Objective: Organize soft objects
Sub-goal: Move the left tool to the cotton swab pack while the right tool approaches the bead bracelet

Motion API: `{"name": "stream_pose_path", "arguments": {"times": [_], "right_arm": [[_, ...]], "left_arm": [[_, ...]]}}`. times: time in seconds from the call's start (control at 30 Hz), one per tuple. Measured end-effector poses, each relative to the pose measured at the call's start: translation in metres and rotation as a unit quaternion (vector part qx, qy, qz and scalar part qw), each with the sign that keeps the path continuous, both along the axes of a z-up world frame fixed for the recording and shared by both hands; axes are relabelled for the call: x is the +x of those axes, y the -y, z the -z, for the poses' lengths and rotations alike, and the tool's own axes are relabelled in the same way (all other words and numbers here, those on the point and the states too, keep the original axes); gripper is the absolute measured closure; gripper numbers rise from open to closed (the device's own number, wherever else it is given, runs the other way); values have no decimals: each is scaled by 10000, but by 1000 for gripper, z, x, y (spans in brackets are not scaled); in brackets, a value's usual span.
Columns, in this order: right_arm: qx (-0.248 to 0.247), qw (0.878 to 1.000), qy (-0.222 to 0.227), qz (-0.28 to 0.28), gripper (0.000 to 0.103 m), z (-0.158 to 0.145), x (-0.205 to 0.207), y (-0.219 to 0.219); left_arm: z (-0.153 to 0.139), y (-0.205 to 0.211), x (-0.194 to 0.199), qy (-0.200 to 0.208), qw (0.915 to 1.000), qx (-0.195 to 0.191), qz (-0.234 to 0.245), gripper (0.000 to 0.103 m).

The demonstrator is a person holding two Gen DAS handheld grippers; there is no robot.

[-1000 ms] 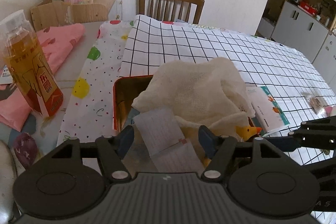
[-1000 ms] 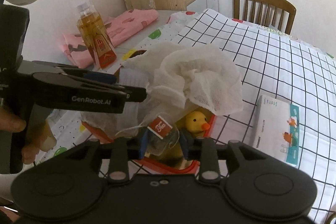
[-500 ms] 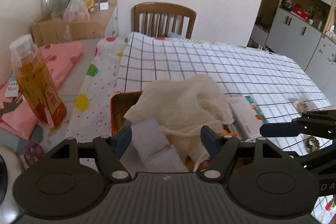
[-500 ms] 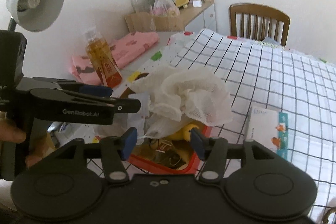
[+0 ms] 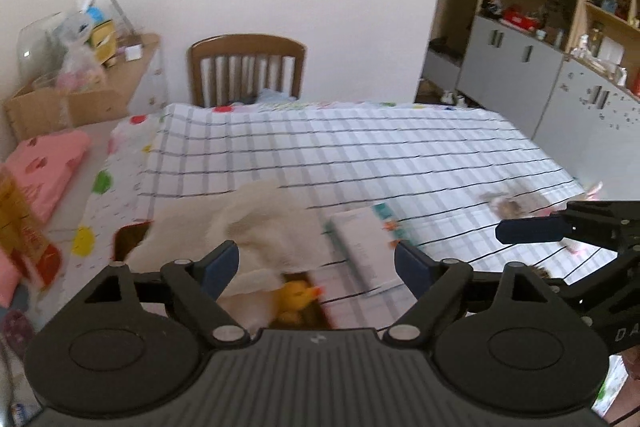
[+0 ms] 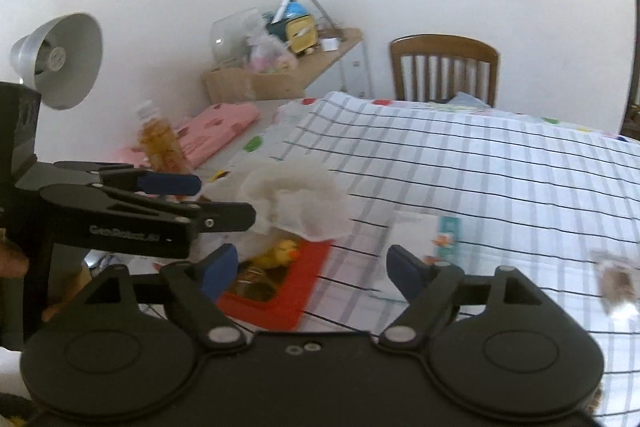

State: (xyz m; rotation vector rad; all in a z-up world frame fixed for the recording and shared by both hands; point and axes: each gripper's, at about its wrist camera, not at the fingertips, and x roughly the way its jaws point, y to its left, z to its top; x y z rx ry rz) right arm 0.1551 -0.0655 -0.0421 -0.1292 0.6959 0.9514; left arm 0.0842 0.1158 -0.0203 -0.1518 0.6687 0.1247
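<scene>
A crumpled white gauze cloth point(image 5: 248, 223) point(image 6: 300, 203) lies heaped over a red tray point(image 6: 280, 303) point(image 5: 124, 239), with a yellow toy duck point(image 5: 298, 297) point(image 6: 280, 253) peeking out under its edge. My left gripper point(image 5: 316, 263) hovers above and behind the tray. Its jaws are opening and nothing is between them. My right gripper point(image 6: 312, 267) hangs beside it, jaws also opening and empty. From the right wrist the left gripper point(image 6: 208, 201) shows on the left, above the tray. Both views are blurred.
A white tissue pack point(image 5: 360, 247) point(image 6: 424, 235) lies right of the tray on the checked tablecloth point(image 5: 360, 155). An amber drink bottle point(image 6: 158, 143), folded pink cloth point(image 5: 44, 167) and desk lamp point(image 6: 60, 61) are on the left. A small packet point(image 6: 616, 279) lies right; a wooden chair point(image 5: 246, 71) stands behind.
Both grippers have drawn back and risen from the tray, and their jaws have spread wide. The right one has let go of the tea bag it pinched; the cloth and duck stay put.
</scene>
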Motion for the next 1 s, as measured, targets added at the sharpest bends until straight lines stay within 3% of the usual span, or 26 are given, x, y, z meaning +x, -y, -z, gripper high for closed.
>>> {"name": "stream_pose_path", "arguments": {"times": [0.33, 0.47, 1.0], "right_arm": [[-31, 9979, -114, 645, 13, 5, 31, 85], [-65, 9969, -49, 777, 12, 8, 37, 113], [-355, 9937, 19, 1059, 12, 32, 62, 198]], "left_arm": [[3, 67, 42, -69, 9995, -136, 287, 16], [6, 97, 59, -83, 9994, -112, 324, 1], [36, 188, 141, -353, 9975, -193, 580, 1]]}}
